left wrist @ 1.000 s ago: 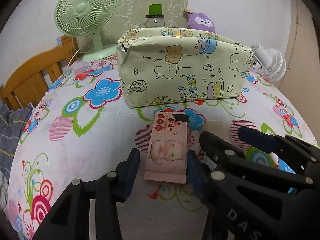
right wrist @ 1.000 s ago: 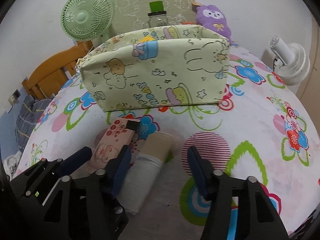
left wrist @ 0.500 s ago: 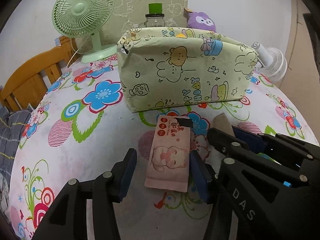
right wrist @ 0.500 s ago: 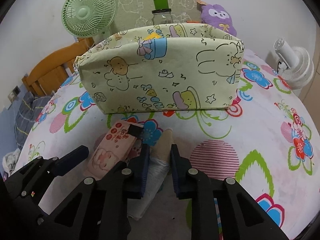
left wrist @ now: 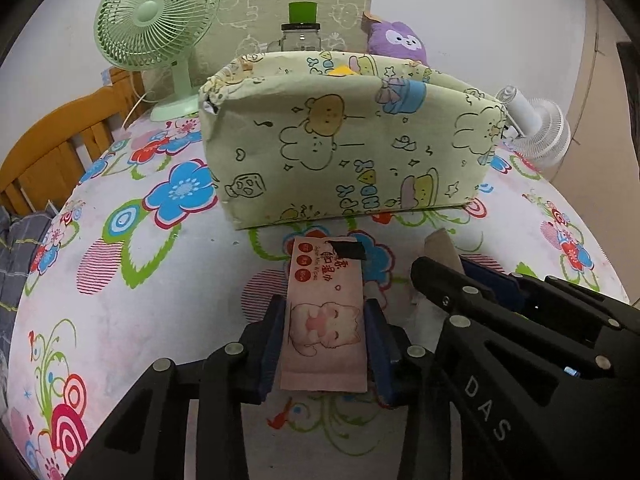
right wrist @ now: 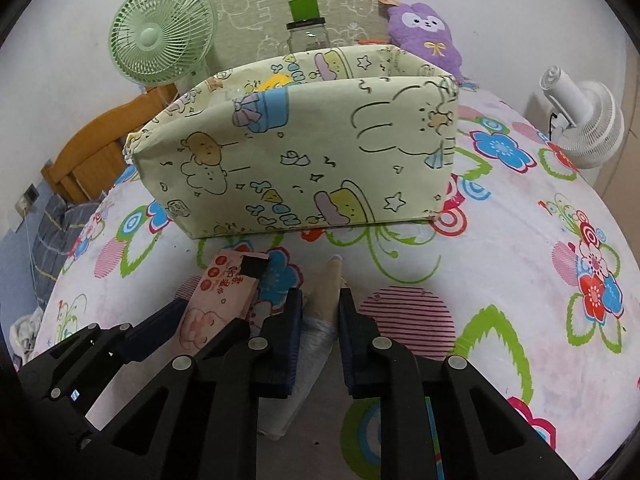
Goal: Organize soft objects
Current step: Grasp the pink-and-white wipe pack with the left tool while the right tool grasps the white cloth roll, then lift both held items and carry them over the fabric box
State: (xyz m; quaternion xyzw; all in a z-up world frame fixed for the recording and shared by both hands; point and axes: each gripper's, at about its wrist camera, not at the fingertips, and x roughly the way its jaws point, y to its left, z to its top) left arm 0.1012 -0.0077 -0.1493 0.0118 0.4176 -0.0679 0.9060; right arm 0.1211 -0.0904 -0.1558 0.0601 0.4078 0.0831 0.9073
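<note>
A pink wet-wipes pack (left wrist: 324,280) lies flat on the flowered cloth, in front of a pale green cartoon-print fabric bin (left wrist: 352,152). My left gripper (left wrist: 325,312) straddles the pack's near half. Its jaws are closing and both blue pads touch the pack's long edges. Just right of the pack lies a beige-and-white rolled cloth (right wrist: 326,280). My right gripper (right wrist: 321,300) is shut on that cloth and pinches it thin. In the right wrist view the pack (right wrist: 218,300) and the bin (right wrist: 304,168) show to the left and ahead. Something yellow lies inside the bin.
Behind the bin stand a green desk fan (left wrist: 156,16), a jar with a green lid (left wrist: 302,32) and a purple plush (left wrist: 396,42). A white fan (left wrist: 536,132) sits at the table's right edge. A wooden frame (left wrist: 48,148) is beyond the left edge.
The right gripper's jaws closed from wide open onto the rolled cloth. The left gripper's jaws narrowed until the pads met the pink pack's sides. Neither hand shifted much.
</note>
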